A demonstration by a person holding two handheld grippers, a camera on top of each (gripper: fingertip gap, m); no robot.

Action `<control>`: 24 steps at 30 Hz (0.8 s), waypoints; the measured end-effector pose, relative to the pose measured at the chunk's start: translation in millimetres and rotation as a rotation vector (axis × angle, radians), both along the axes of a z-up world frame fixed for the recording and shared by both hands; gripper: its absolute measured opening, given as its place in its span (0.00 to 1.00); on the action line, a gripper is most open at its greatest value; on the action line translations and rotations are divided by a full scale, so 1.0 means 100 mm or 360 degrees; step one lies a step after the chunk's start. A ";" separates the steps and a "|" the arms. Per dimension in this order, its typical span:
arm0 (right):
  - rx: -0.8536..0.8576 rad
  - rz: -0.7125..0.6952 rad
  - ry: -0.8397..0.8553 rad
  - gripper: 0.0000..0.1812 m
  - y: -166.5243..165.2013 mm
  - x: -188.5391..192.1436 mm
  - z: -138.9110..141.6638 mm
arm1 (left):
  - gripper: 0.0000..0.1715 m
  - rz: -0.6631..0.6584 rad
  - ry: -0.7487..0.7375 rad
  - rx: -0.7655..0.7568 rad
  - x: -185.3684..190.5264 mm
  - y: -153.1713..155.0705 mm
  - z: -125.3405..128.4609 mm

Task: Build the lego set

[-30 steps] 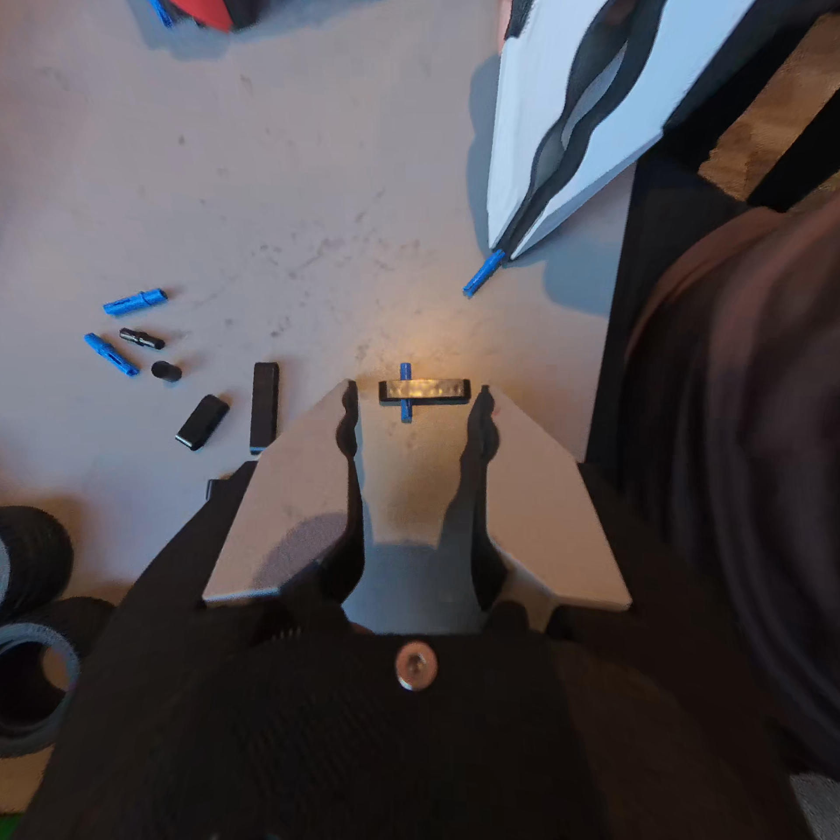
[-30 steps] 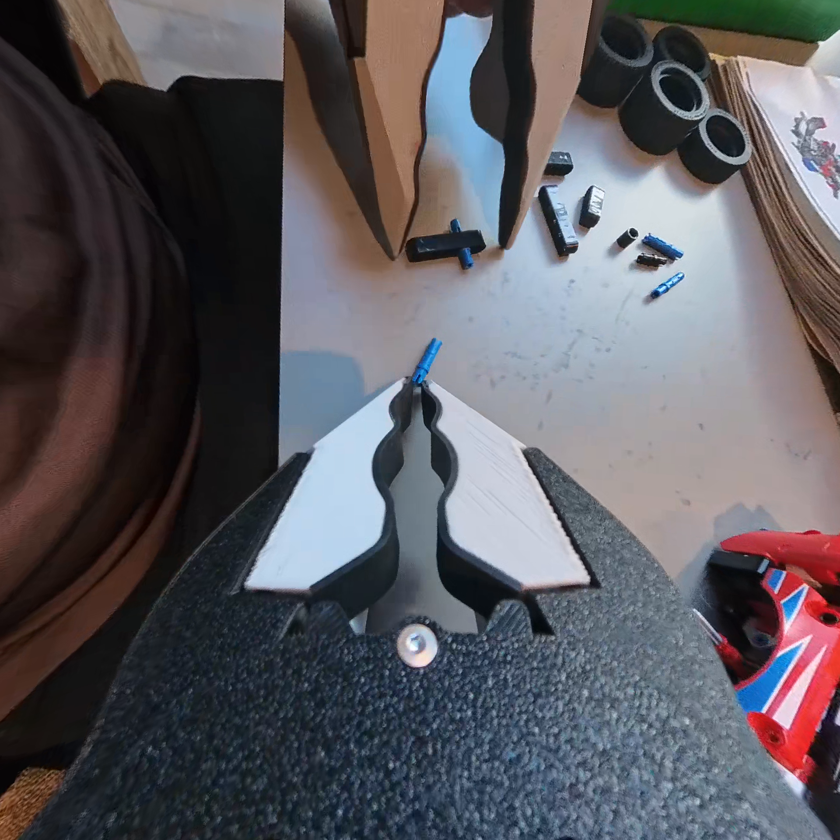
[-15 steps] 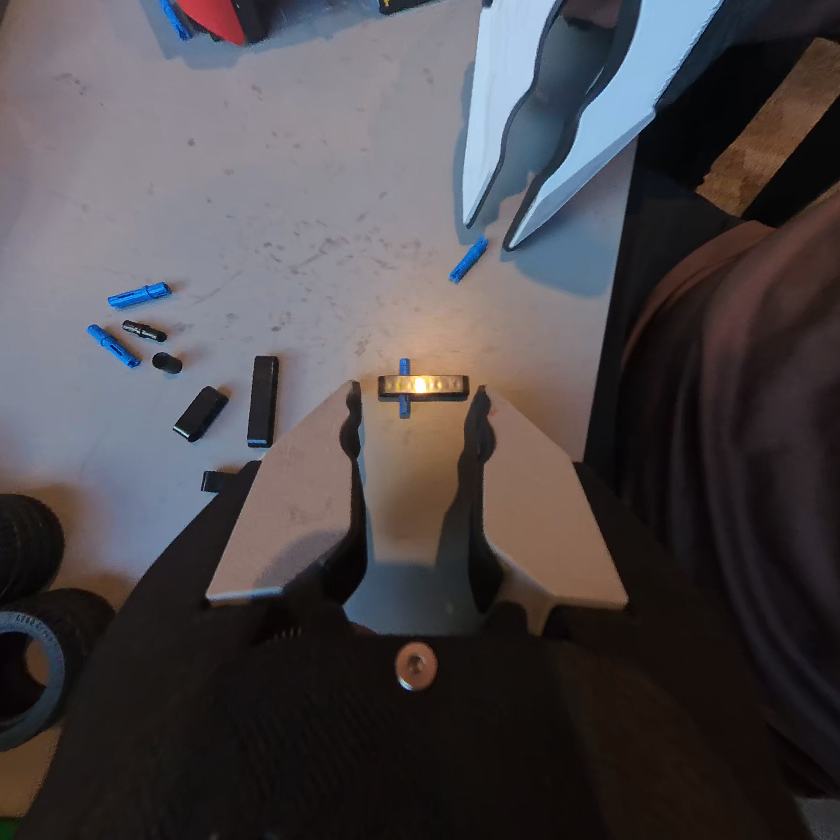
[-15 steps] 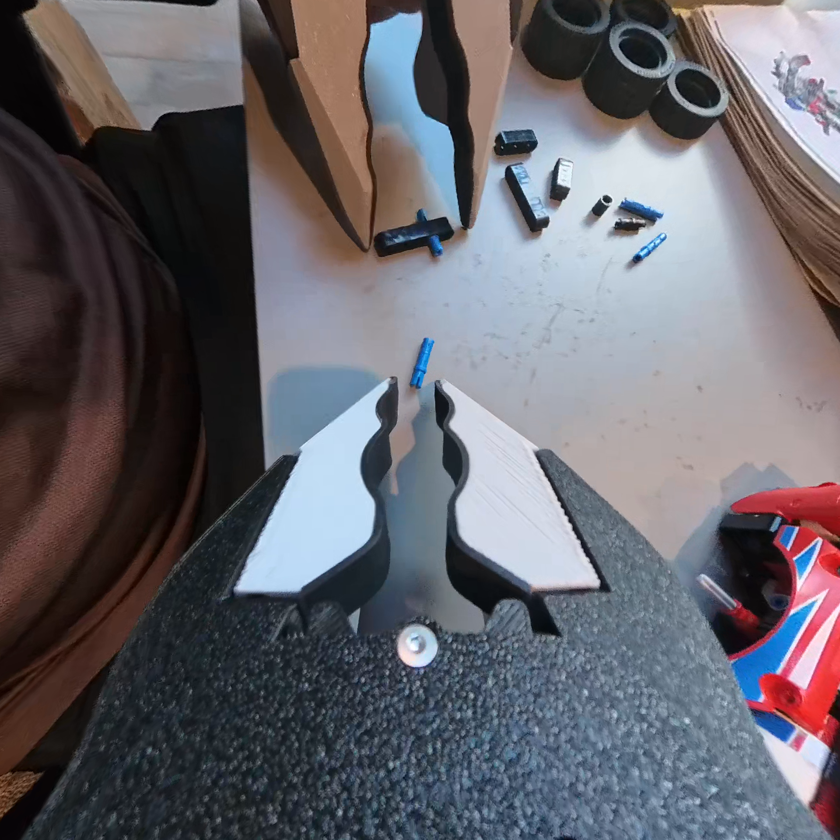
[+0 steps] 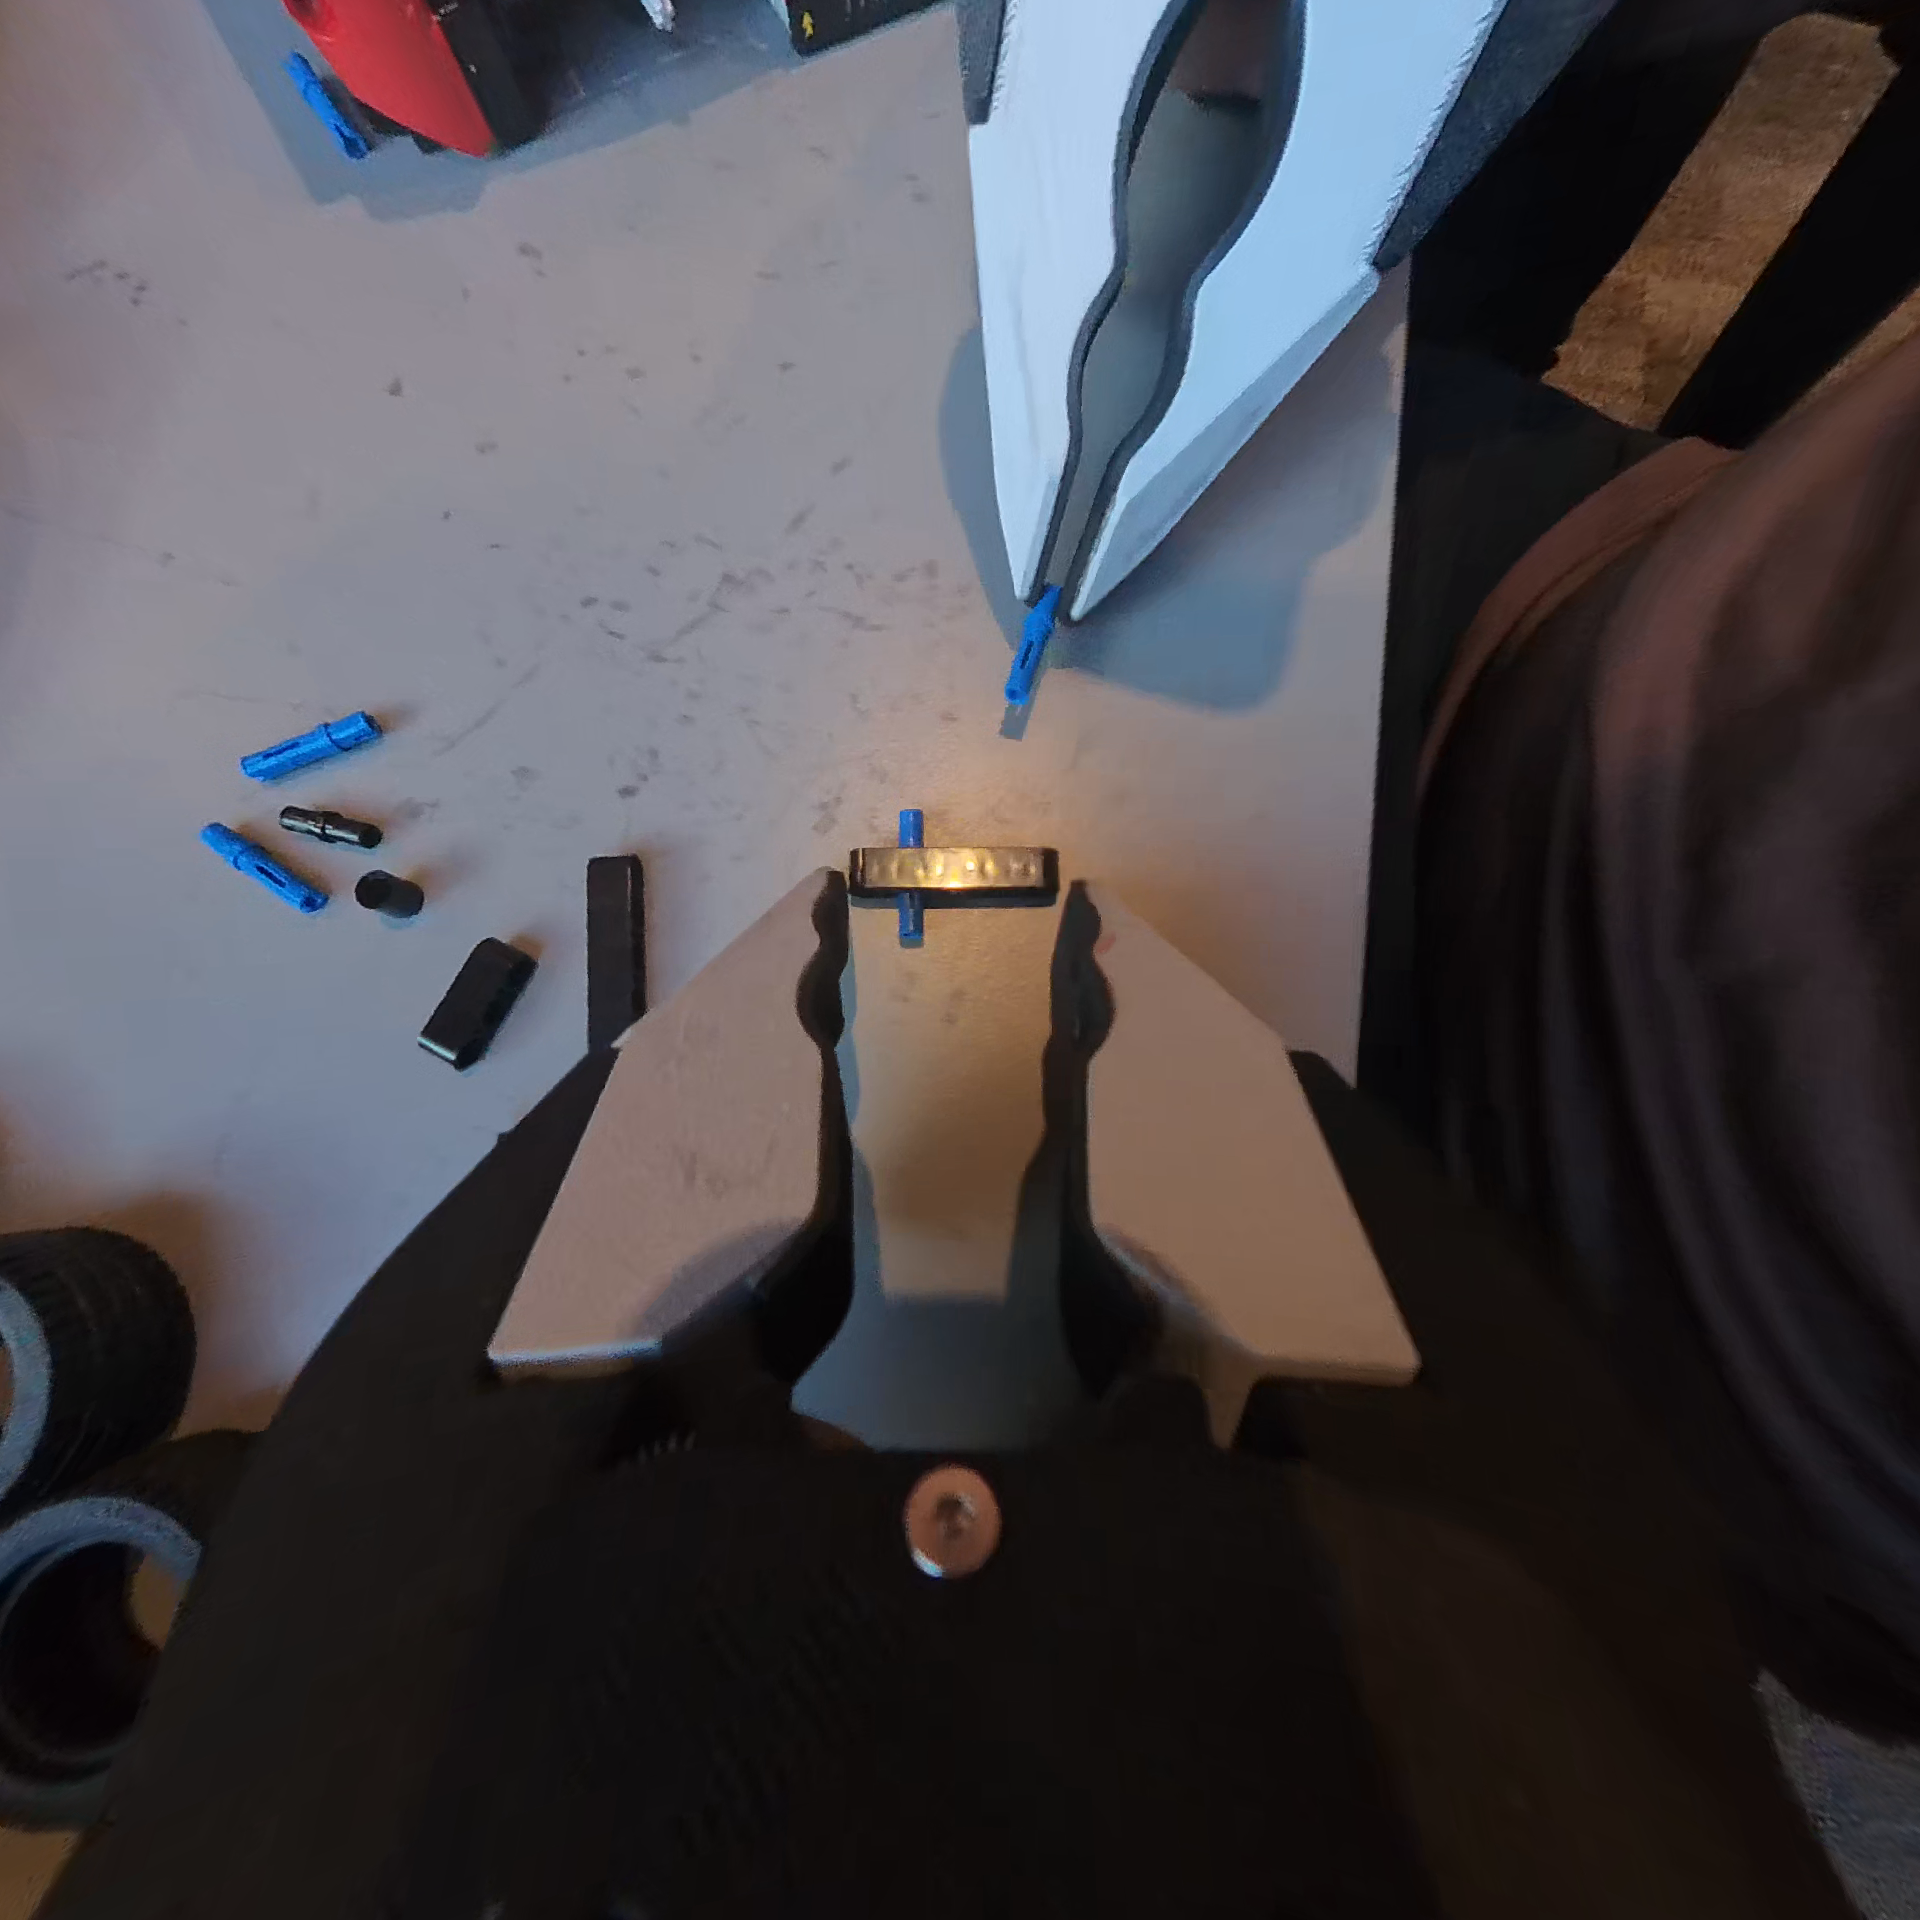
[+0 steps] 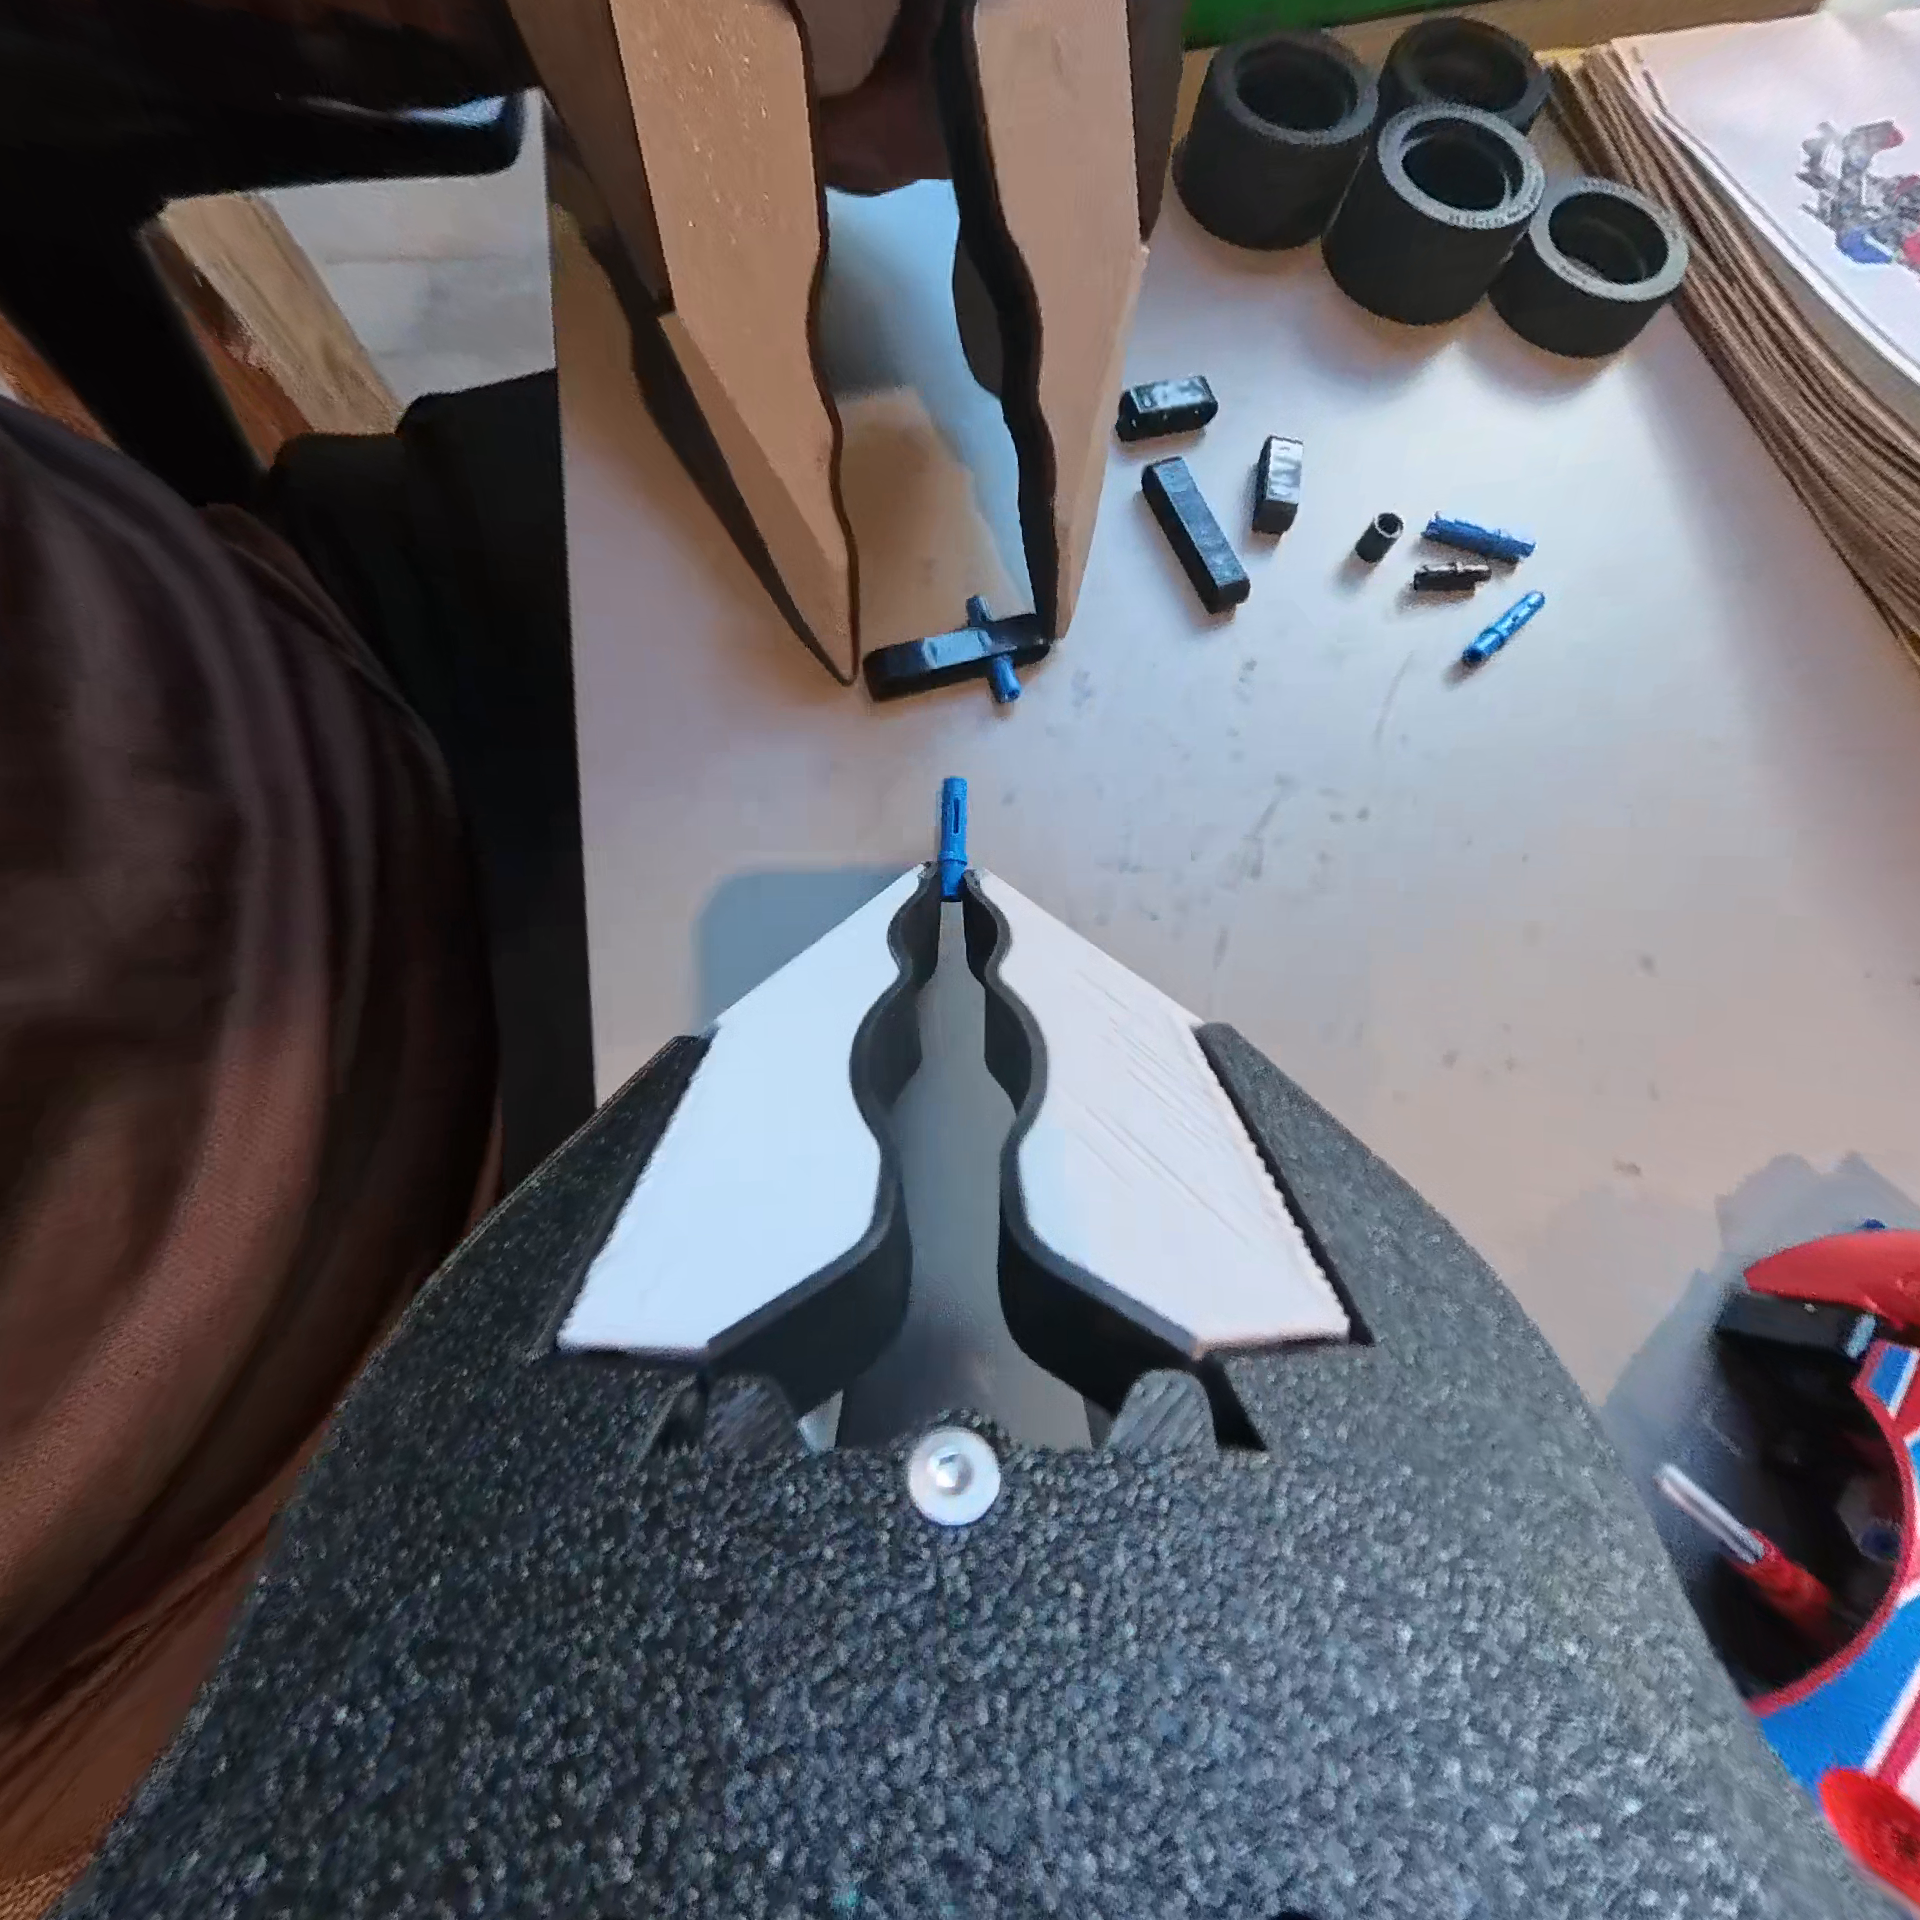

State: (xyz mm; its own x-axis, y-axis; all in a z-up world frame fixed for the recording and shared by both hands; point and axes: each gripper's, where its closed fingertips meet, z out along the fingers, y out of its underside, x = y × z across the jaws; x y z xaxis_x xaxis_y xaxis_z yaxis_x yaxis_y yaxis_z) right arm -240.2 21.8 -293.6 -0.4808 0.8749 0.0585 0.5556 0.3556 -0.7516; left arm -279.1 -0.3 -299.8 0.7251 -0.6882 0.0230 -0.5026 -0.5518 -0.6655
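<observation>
A black beam with a blue pin through it lies on the grey table, just past the tips of my open left gripper. It also shows in the right wrist view, between the left gripper's fingers. My right gripper is shut on a blue pin that sticks out from its tips, a little above the table. In the left wrist view the right gripper holds that pin beyond the beam.
Loose blue pins, black pins and short black beams lie to the left. Black tyres stand by a stack of brown paper with an instruction booklet. A red, white and blue model sits nearby. The table edge and a person's dark clothing lie alongside. The left gripper's tips are roughly 5 centimeters from the right gripper's.
The right gripper opened and let the blue pin drop to the table, then closed on it again and lifted it. The left gripper stayed open by the beam.
</observation>
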 end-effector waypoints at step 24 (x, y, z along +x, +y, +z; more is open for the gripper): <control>0.0044 0.0169 -0.0039 0.02 -0.11 -0.22 -0.05 | 0.22 0.0050 -0.0032 0.0056 0.08 0.01 0.00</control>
